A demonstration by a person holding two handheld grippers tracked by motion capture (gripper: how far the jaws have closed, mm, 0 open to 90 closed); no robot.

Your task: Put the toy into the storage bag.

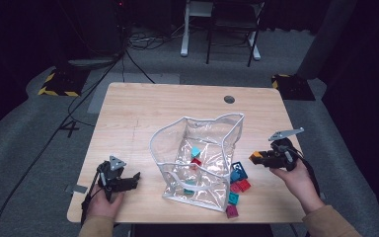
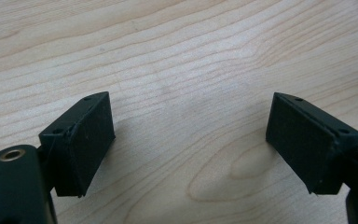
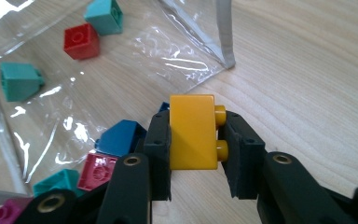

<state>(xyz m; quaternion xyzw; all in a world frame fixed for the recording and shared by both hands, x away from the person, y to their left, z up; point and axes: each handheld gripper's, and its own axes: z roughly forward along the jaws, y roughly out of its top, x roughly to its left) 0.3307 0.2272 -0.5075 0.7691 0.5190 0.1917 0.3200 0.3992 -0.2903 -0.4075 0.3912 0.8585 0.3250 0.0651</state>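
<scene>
Brick (image 3: 192,131): yellow, two side studs (sloped, probably) | right gripper (image 3: 196,154) jaws pinching it | left gripper (image 2: 189,140) jaws spread

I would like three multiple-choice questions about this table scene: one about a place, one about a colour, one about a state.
1. Where is the clear bag?
A. between the two grippers
B. on the floor
C. on a chair

2. What colour is the brick in the right gripper?
A. green
B. yellow
C. white

3. How is the left gripper?
A. shut on a brick
B. shut on the bag
C. open, empty

Answers: 1 A, the high view shows it mid-table with a gripper on each side. 2 B, the right gripper view shows it yellow. 3 C, bare wood lies between its jaws.
</scene>
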